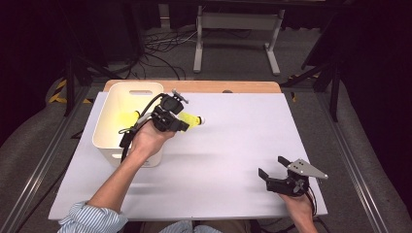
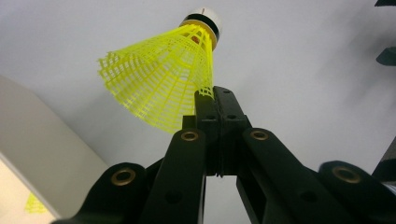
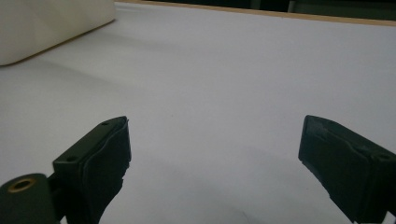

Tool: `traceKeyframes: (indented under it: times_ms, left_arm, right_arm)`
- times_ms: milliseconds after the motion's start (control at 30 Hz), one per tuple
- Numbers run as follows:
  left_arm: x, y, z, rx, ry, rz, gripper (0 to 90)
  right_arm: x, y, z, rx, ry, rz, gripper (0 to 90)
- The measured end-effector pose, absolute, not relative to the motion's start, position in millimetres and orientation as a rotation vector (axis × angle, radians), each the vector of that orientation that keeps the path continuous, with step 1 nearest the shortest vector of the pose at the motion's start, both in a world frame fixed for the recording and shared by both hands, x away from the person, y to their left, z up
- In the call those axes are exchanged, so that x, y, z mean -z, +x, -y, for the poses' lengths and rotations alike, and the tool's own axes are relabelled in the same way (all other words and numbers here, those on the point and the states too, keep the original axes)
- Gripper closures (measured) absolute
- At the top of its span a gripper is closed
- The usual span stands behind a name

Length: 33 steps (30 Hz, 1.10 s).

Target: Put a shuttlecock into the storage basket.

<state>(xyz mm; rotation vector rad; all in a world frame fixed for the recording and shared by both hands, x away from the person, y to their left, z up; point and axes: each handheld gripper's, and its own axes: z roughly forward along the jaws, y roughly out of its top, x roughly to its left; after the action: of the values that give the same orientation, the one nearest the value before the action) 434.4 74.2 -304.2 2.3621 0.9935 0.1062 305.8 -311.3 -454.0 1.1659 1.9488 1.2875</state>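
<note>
My left gripper [image 1: 180, 123] hangs just right of the white bin [image 1: 108, 127], shut on the edge of the mesh skirt of a yellow plastic shuttlecock [image 1: 192, 119]. In the left gripper view the two jaws meet at the left gripper's tips [image 2: 218, 99] and pinch the skirt of the shuttlecock [image 2: 161, 81], whose white cork end points away over the white table. Another yellow shuttlecock [image 1: 127, 118] lies inside the bin. My right gripper [image 1: 271, 166] rests near the table's front right, jaws wide open with nothing between them; the right gripper [image 3: 215, 154] faces bare white surface.
The white table sheet [image 1: 233, 141] lies on a wooden board whose edge shows at the back. The bin's corner [image 3: 42, 28] appears far off in the right gripper view. Table legs and cables stand on the floor behind.
</note>
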Motion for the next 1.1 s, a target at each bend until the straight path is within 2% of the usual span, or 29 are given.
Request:
traceKeyframes:
  times_ms: [1100]
  left_arm:
    - [271.5, 437.0, -99.7, -0.163, 2.291, -1.039, 90.0]
  right_arm:
    - [457.1, 305.0, 309.9, -1.278, 1.159, -1.966, 9.6]
